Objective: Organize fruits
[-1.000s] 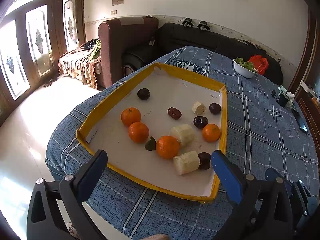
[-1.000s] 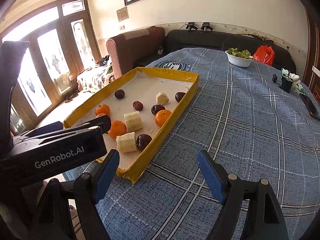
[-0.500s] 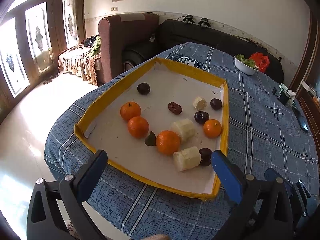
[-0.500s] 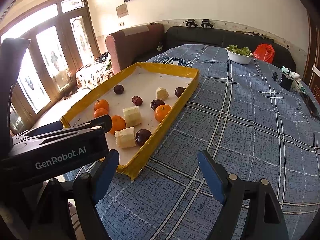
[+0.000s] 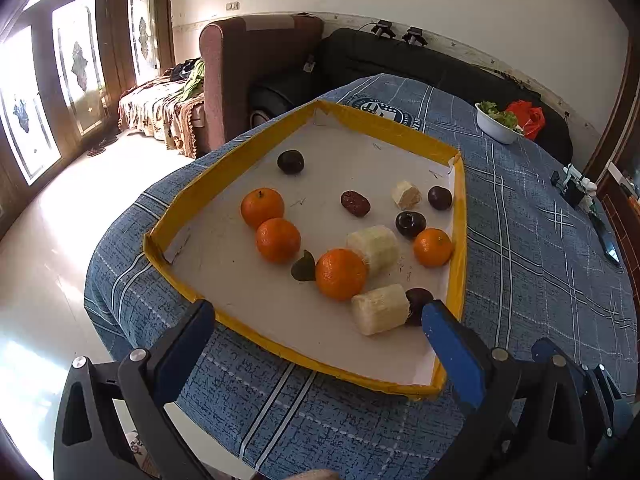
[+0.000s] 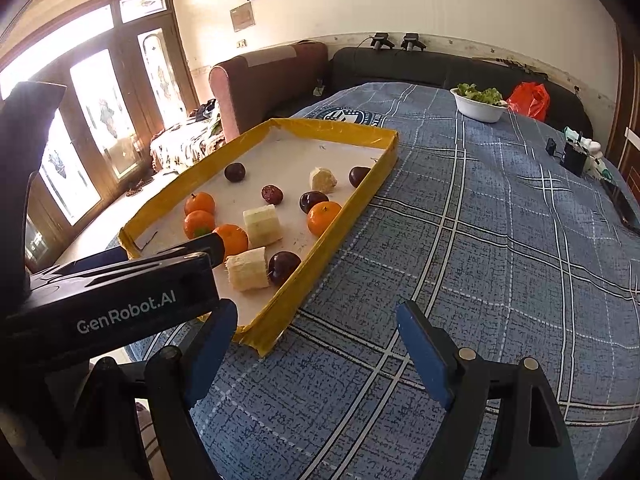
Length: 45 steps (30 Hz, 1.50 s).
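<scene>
I hold my left tongs (image 5: 316,332) spread wide with nothing between them, low over the near rim of the yellow-edged tray (image 5: 188,200). My right tongs (image 6: 316,340) are just as wide and bare, hovering over the blue plaid tabletop (image 6: 500,240) beside the tray's near corner.

All the fruit lies loose on the tray's white floor, mixed rather than grouped. Two mandarins (image 5: 262,207) touch each other toward the tray's left rim; a third mandarin (image 5: 341,274) lies nearer the middle against a pale peeled chunk (image 5: 374,246), with a green leaf (image 5: 304,267) at its side. A fourth mandarin (image 5: 433,247) lies by the right rim. A second pale chunk (image 5: 380,309), banana or sugarcane, I can't tell through this lens, rests near the front with a dark plum (image 5: 418,300) pressed to its end. Other plums lie apart: one (image 5: 291,161) toward the far left, one (image 5: 440,197) against the right rim, one (image 5: 410,224) just inside it. A wrinkled red date (image 5: 355,203) and a smaller pale piece (image 5: 406,195) lie mid-tray.

I judge that I keep both tongs wide so that either can close around a round fruit; the kinds look unsorted as they lie.
</scene>
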### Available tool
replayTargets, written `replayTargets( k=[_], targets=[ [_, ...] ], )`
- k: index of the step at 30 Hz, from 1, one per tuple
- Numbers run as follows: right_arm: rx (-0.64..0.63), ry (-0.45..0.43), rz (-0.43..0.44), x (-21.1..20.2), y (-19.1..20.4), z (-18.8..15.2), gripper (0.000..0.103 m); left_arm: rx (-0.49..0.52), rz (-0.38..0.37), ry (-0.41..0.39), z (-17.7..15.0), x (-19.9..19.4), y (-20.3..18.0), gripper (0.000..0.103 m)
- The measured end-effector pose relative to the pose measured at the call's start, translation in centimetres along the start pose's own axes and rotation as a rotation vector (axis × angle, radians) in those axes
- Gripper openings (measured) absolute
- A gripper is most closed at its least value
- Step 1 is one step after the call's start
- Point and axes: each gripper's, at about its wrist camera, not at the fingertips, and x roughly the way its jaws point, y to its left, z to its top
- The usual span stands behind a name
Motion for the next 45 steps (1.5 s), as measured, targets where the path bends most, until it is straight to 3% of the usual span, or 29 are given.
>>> replayTargets(
  k=[45],
  targets=[
    [0.001, 0.016, 0.004, 0.53, -0.07, -0.22, 0.089, 0.0, 0.015, 0.005, -0.19, 0.57, 0.15, 0.103]
  ],
)
